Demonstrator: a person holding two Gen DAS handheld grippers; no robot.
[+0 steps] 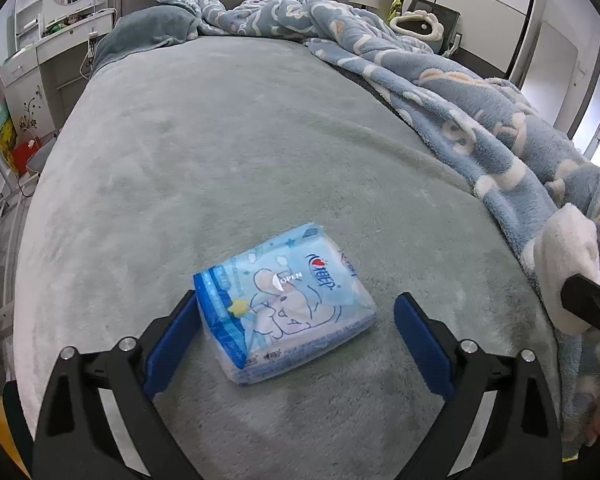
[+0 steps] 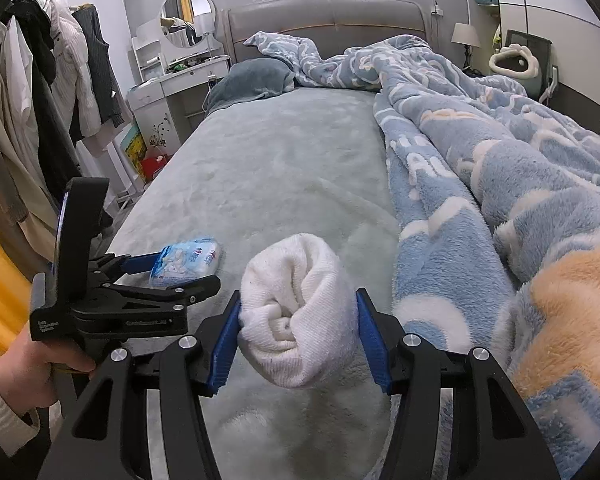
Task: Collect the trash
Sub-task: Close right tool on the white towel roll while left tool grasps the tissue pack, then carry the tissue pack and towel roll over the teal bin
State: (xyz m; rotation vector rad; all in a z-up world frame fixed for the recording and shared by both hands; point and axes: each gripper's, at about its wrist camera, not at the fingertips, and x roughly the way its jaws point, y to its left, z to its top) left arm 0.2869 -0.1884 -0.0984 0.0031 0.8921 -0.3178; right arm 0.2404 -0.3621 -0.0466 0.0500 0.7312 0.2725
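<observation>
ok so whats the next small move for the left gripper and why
Probably close the left gripper on the tissue pack. The pack lies on the bed cover between the open fingers, one finger near its left edge, the other still clear. The right gripper already grips a rolled white sock.

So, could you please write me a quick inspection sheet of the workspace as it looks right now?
Surface: bed under a grey-green fleece cover.
Job's things: tissue pack flat on the cover; rolled white sock.
Clutter: blue cloud-print blanket bunched along one side; grey pillow.
Grippers: left gripper open, straddling the pack, one pad at its edge; right gripper shut on the sock.
Cables: one hanging at the dressing table.
Surroundings: hanging clothes, round mirror, bedside lamp.
</observation>
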